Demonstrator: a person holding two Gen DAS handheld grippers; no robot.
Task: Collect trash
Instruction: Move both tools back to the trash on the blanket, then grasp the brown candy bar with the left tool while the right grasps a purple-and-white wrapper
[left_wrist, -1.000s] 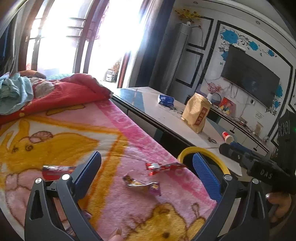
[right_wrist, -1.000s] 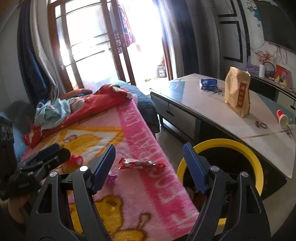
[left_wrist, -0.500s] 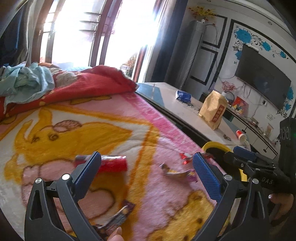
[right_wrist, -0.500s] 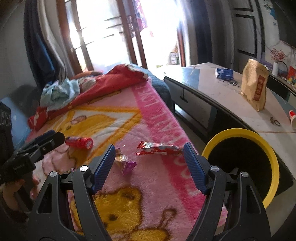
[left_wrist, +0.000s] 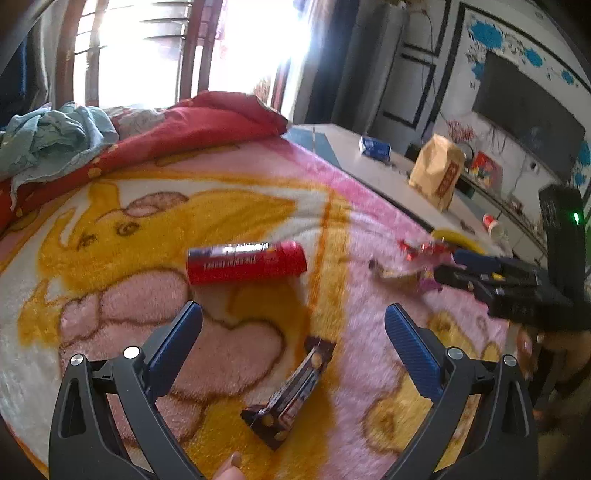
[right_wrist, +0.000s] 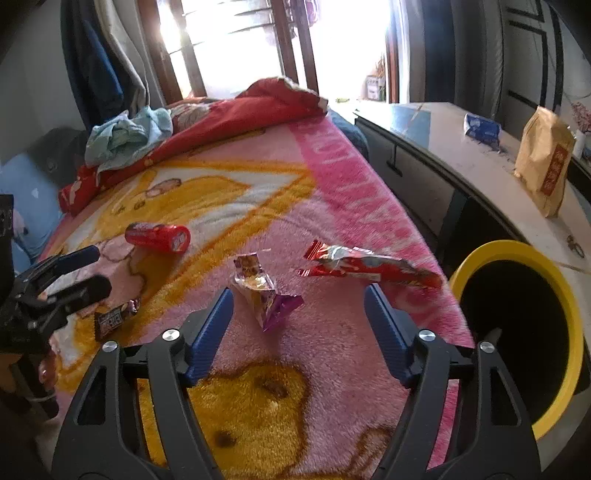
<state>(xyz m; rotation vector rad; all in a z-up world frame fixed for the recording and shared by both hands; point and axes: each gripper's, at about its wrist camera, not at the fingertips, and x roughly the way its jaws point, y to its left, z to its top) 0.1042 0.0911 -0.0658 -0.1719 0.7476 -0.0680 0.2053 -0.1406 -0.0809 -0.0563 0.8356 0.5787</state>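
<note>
Trash lies on a pink and yellow blanket (right_wrist: 332, 177). A red tube wrapper (left_wrist: 246, 263) (right_wrist: 158, 237) lies ahead of my open left gripper (left_wrist: 293, 332). A dark brown candy wrapper (left_wrist: 291, 393) (right_wrist: 115, 318) lies between its fingers, a little nearer. My open right gripper (right_wrist: 298, 317) hovers over a crumpled silver and purple wrapper (right_wrist: 264, 291) (left_wrist: 402, 275). A long red wrapper (right_wrist: 369, 266) (left_wrist: 424, 248) lies just beyond its right finger. A yellow-rimmed bin (right_wrist: 517, 314) stands off the bed's right edge.
A red quilt (right_wrist: 236, 118) and light blue cloth (right_wrist: 129, 134) are heaped at the far end of the bed. A low table (right_wrist: 480, 173) on the right carries a brown paper bag (right_wrist: 545, 166) and a blue packet (right_wrist: 482, 127).
Both grippers moved left over the blanket and lower. The left now faces the red tube and the brown wrapper. The right is now over the purple wrapper. Both stayed open.
</note>
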